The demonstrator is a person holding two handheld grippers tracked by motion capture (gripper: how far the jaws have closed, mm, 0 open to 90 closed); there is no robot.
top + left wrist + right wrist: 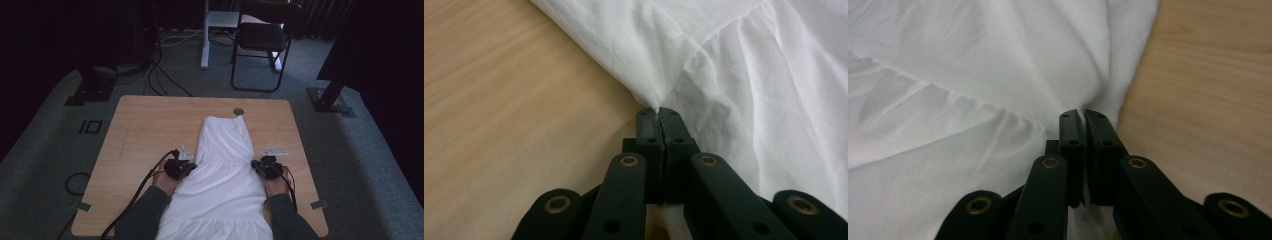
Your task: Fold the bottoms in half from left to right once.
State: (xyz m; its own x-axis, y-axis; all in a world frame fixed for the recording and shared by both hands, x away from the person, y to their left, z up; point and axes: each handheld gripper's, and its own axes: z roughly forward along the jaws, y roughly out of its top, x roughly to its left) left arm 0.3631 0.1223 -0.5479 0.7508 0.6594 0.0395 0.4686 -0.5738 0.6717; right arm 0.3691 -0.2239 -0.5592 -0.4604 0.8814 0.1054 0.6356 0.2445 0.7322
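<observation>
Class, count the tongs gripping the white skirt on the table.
2: the left tongs pinch the white skirt's left edge, the right tongs its right edge.

The high view looks forward and down from above the person's side onto the tabletop (150, 130). Each tool view rides close, looking along its own jaws at the white cloth's (222, 165) opposite edges, shared with the high view.

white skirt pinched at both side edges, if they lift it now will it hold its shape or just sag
The white skirt will probably sag: the cloth puckers into soft folds where the left gripper pinches it. It looks thin and light, lying flat on the table. Held by the right gripper too, the middle would likely droop between them.
</observation>
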